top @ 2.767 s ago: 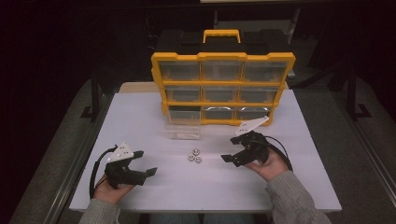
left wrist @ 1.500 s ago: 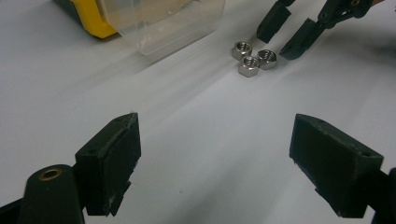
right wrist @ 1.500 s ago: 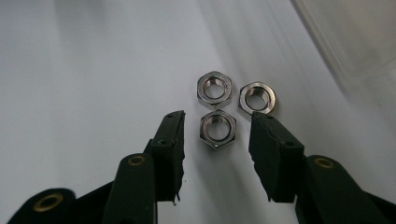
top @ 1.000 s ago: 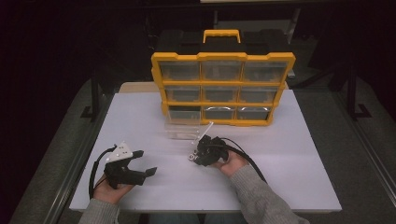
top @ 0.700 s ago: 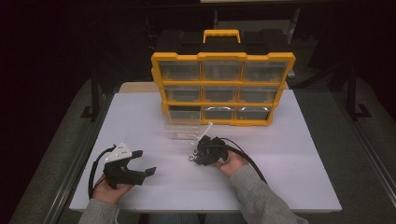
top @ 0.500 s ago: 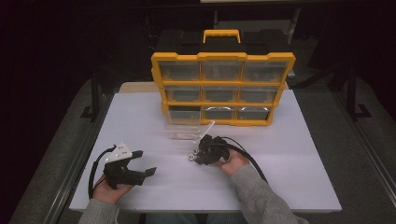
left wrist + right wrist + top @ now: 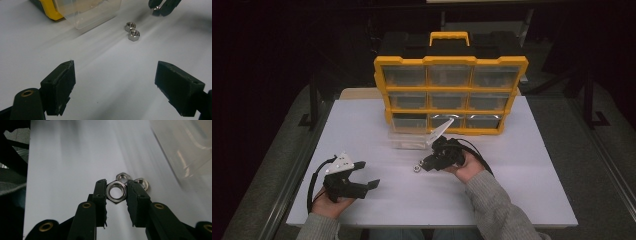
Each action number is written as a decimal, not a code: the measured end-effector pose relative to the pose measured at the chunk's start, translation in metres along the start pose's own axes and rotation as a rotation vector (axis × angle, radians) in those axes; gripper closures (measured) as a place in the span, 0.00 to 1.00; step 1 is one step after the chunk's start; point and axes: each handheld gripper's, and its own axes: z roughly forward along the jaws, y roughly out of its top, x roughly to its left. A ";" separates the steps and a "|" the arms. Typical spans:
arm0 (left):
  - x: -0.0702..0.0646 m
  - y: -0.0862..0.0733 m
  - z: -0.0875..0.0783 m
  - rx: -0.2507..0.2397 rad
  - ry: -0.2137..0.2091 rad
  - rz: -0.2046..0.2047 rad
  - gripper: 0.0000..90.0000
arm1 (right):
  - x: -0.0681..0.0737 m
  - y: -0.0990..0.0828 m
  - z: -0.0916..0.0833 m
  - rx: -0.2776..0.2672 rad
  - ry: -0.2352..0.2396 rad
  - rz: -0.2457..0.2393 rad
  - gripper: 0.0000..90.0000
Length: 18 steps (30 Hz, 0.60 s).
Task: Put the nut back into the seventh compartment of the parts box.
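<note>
Right gripper view: right gripper point(image 7: 116, 192) clamped on shiny steel hex nut point(image 7: 115, 192); left gripper point(image 7: 115, 87) apart.

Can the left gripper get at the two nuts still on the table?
Probably yes: the left gripper is open, with bare table up to the two nuts; the right gripper holds its nut beyond.
</note>
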 end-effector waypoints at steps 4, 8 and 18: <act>0.000 0.000 0.000 0.004 0.002 -0.003 0.19 | -0.002 0.010 -0.015 -0.022 0.005 -0.004 0.77; 0.000 0.000 0.000 0.007 0.000 0.001 0.19 | -0.005 0.024 -0.029 -0.042 -0.005 -0.022 0.77; 0.000 0.000 -0.001 0.007 0.003 0.002 0.19 | -0.012 0.052 -0.045 -0.069 -0.010 -0.052 0.77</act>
